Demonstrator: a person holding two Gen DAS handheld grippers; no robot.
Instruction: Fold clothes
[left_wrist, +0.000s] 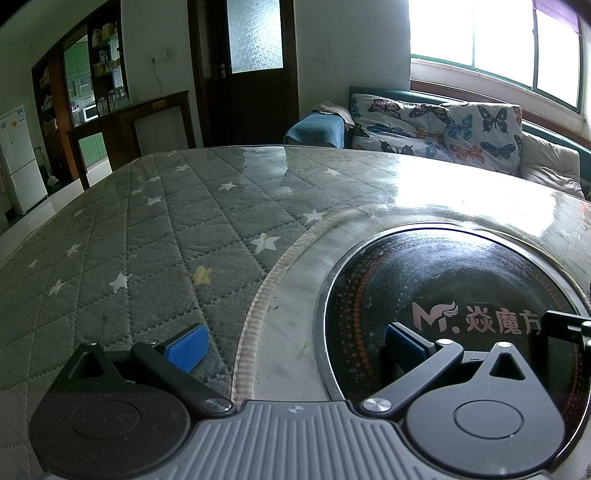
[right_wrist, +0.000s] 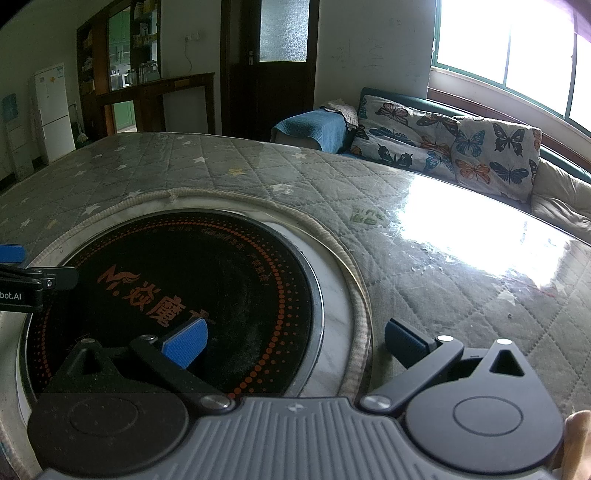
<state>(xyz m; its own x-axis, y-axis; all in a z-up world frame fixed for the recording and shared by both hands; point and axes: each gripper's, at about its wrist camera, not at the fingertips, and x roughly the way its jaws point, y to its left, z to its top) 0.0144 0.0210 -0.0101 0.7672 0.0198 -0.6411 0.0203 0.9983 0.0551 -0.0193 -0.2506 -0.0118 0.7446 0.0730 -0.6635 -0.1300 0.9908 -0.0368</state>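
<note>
No garment shows in either view. My left gripper (left_wrist: 295, 343) is open and empty, its blue pads spread wide low over the table, above the rim of a round black cooktop (left_wrist: 461, 295). My right gripper (right_wrist: 295, 341) is also open and empty, low over the right rim of the same cooktop (right_wrist: 177, 280). The left gripper's tip (right_wrist: 22, 273) shows at the left edge of the right wrist view, and part of the right gripper (left_wrist: 569, 325) at the right edge of the left wrist view.
The table is covered by a grey quilted star cloth (left_wrist: 147, 229) under clear plastic, cut out around the cooktop. A sofa with butterfly cushions (left_wrist: 443, 129) stands behind, under a bright window. A dark door (left_wrist: 251, 74), shelves and a white fridge (left_wrist: 18, 158) stand at the back left.
</note>
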